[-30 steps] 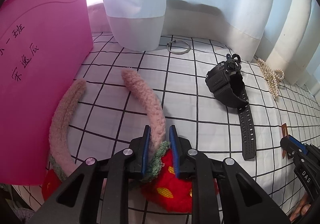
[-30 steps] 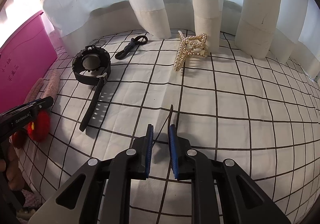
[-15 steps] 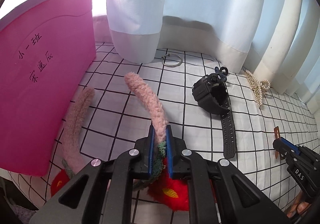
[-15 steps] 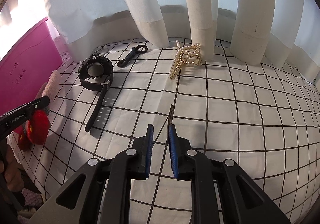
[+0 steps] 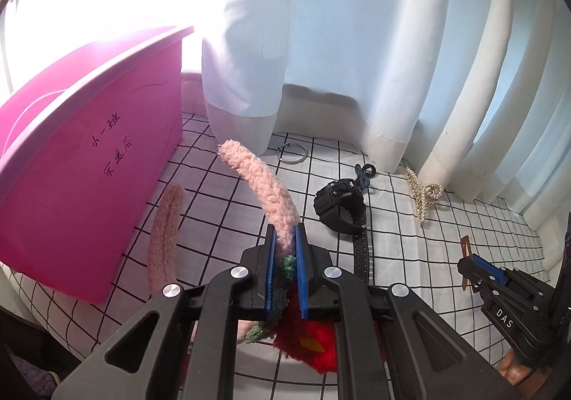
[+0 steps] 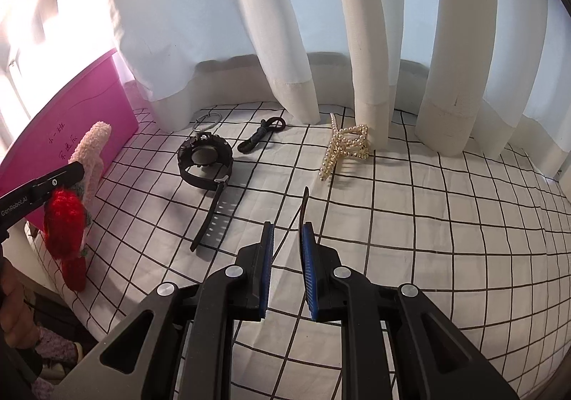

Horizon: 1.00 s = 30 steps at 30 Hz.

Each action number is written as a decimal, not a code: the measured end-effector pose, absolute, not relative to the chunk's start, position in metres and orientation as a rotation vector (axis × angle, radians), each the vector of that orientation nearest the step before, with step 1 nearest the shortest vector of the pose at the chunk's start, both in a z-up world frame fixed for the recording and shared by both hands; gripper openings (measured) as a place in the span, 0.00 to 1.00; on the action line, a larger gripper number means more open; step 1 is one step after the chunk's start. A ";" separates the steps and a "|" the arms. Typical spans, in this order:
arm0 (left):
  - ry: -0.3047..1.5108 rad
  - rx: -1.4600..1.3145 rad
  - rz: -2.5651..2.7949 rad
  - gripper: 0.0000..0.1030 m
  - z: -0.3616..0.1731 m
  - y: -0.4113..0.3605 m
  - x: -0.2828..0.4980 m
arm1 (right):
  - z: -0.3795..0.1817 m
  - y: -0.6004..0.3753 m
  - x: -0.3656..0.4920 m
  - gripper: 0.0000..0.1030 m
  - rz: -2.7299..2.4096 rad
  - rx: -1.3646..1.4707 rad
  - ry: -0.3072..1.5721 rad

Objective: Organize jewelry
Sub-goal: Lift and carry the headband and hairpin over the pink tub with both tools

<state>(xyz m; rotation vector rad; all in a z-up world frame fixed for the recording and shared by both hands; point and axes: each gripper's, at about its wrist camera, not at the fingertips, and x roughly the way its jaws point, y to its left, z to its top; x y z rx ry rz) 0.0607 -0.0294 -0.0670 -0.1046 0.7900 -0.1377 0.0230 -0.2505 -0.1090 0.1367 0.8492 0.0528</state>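
Left gripper [image 5: 284, 246] squeezed tight on fuzzy pink headband [image 5: 262, 185], near its red strawberry [image 5: 314, 346]. Headband lifted off checked cloth [image 5: 221, 207], just beside pink bin [image 5: 89, 164]. Right gripper [image 6: 287, 235] nearly closed, thin brown clip [image 6: 304, 205] pinched at right pad, sticking up past tips. Black watch [image 6: 205, 164] lies on cloth, middle. Pearl hair claw [image 6: 346, 146] near white curtain [image 6: 285, 43]. Thin ring [image 6: 208, 119] and dark hair tie [image 6: 262, 134] behind watch.
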 end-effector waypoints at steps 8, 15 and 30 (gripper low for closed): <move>0.706 -0.159 -0.121 0.10 -0.018 -0.028 0.031 | -0.069 -0.246 0.016 0.16 0.115 0.105 0.778; 0.609 -0.176 -0.065 0.10 0.029 -0.024 0.007 | -0.033 -0.237 0.020 0.16 0.201 0.080 0.704; 0.407 -0.201 0.101 0.10 0.121 0.040 -0.012 | 0.049 -0.158 0.066 0.16 0.451 0.050 0.534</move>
